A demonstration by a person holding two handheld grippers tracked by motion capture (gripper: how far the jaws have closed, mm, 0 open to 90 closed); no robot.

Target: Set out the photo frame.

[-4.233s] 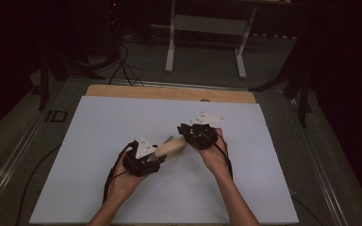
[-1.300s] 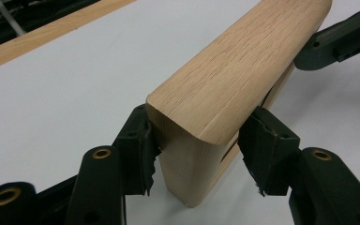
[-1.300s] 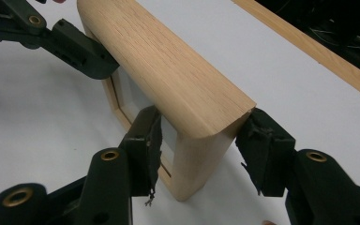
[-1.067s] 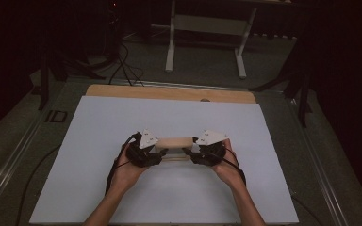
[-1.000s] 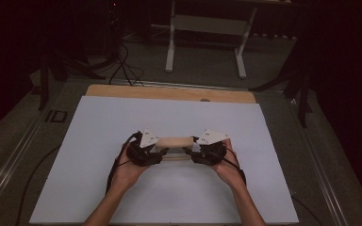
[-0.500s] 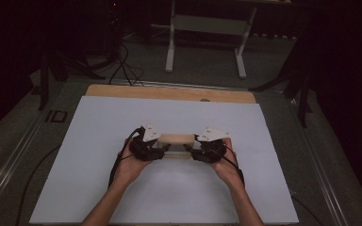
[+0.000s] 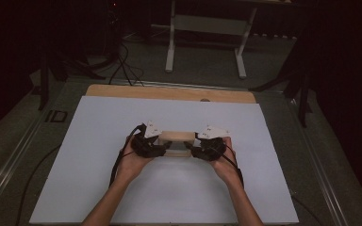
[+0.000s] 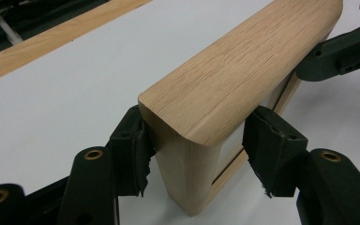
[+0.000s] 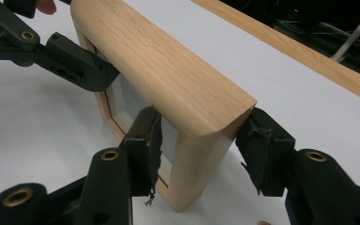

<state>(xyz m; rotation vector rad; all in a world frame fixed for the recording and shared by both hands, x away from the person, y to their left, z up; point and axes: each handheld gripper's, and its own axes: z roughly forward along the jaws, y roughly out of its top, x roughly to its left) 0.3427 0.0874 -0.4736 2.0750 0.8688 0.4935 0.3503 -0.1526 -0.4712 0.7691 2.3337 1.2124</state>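
We see a wooden frame (image 7: 175, 142) standing upright on its edge near the middle of the white surface (image 7: 99, 122), its long rounded top rail running left to right between our two hands. In the left gripper view the frame (image 8: 234, 89) shows pale oak grain and a grey panel set inside it; the right gripper view shows the same frame (image 9: 168, 89) from its other end, with the grey panel facing the inner side.

The left gripper (image 7: 147, 141) sits at the frame's left end. Its fingers (image 8: 131, 150) have just been opening: they straddle the end post, the left pad close against the wood and the right pad standing off it with a visible gap, so the fingers are open around the frame rather than clamping it.

The right gripper (image 7: 209, 146) sits at the frame's right end. Its fingers (image 9: 145, 150) bracket the corner post, one pad lying against the inner face by the panel and the other at the outer edge of the wood; we read them as gripping the frame.

Each hand wraps its gripper from below, the left hand (image 7: 131, 162) and the right hand (image 7: 226, 162) resting low on the surface. Beyond the white sheet a strip of wooden board (image 7: 169, 93) shows along the far edge, and farther back a white stand (image 7: 207, 28) sits on the dark floor.
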